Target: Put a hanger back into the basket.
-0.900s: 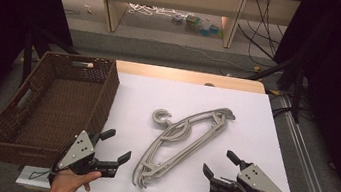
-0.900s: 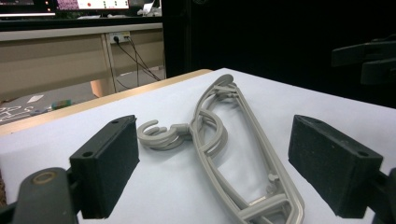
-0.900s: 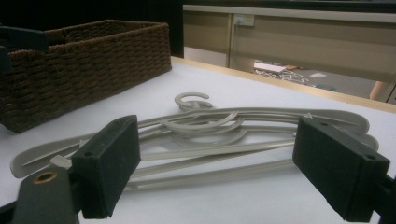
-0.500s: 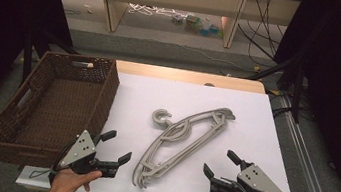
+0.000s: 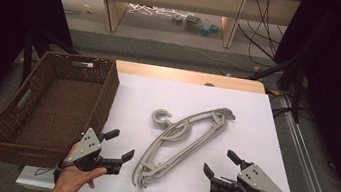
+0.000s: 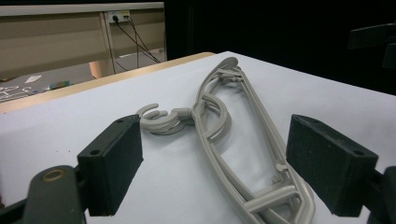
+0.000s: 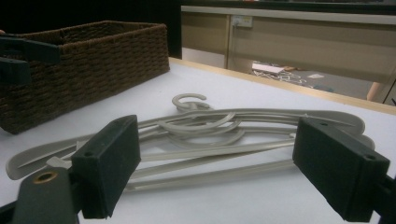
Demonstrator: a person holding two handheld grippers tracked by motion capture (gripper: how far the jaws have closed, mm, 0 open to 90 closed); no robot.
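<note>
Jaws wide; hangers (image 5: 183, 141) uncountable; one basket (image 5: 48, 104).

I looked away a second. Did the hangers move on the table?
No. The hangers lie at the same spot beside the brown basket, their hooks toward it, as before.

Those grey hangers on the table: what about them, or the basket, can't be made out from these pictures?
- Hangers: they lie stacked, so in the high view their exact number cannot be told.
- Hangers' near end: in the left gripper view the bottom edge and the right pad of the left tongs cut it off.
- Basket: in the right gripper view its wall hides the inside and the left edge crops it.
</note>
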